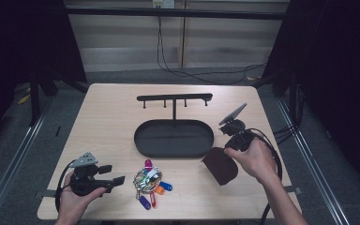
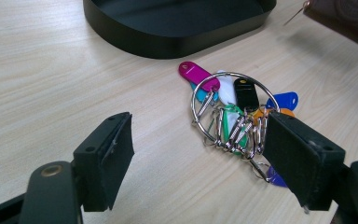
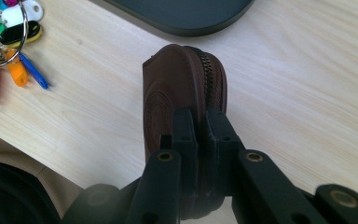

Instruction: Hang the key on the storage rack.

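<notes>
A brown zip pouch (image 3: 182, 98) is clamped in the right gripper (image 3: 198, 121) above a wooden table (image 1: 108, 117).

At the left, the left gripper (image 2: 198, 154) is held with jaws wide apart, nothing between them; just beyond it a key ring (image 2: 233, 109) with coloured tags is laid on the table; behind that, a black oval tray (image 1: 173, 138) under a hook rack (image 1: 174, 98) is seen; at the right, the pouch is gripped edge-on by the closed jaws, near the tray's right end.
</notes>
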